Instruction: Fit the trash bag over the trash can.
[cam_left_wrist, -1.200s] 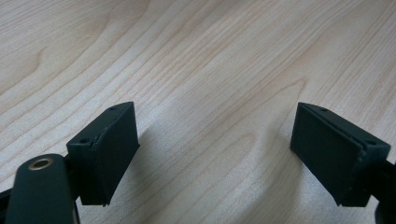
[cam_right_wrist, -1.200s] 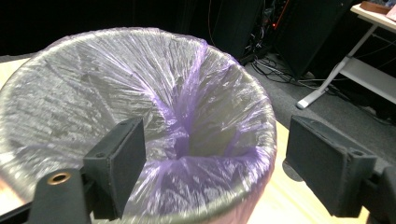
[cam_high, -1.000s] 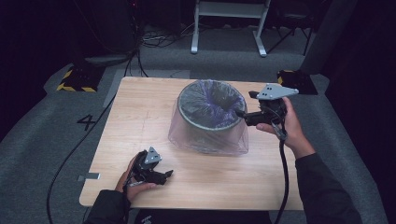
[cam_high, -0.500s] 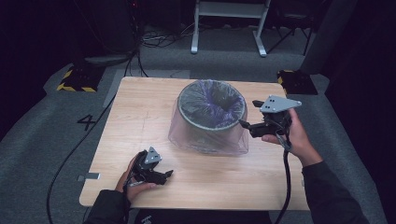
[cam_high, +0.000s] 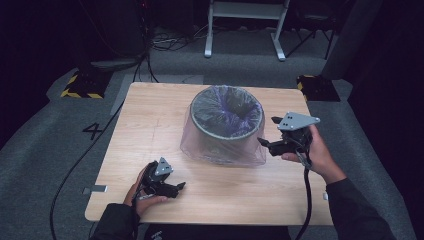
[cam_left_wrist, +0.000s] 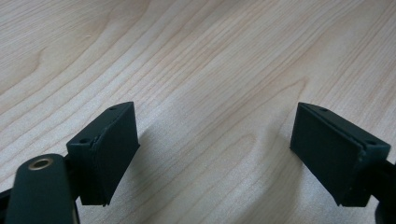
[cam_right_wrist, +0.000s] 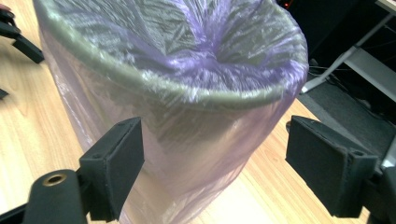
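Evidently the work centres on the round grey waste bin (cam_high: 227, 122), lined with a thin translucent purple plastic bag (cam_right_wrist: 196, 154) whose skirt hangs down outside the wall and pools on the pale wooden worktop (cam_high: 150, 115). The bin stands upright near the middle of the worktop, a little toward the far edge. Just beside its right flank hovers the right hand-held gripper (cam_high: 265, 142), jaws spread wide with nothing between them; in the right gripper view the bagged wall and rim sit straight ahead of the gap, not yet touched. The left hand-held gripper (cam_high: 179, 187) rests near the near-left corner, well apart from the bin, jaws likewise wide and empty (bare wood between its pads (cam_left_wrist: 112, 149)). I judge the step to be an approach to the loose film; next, the right jaws must pinch plastic alone, without shoving the light bin.
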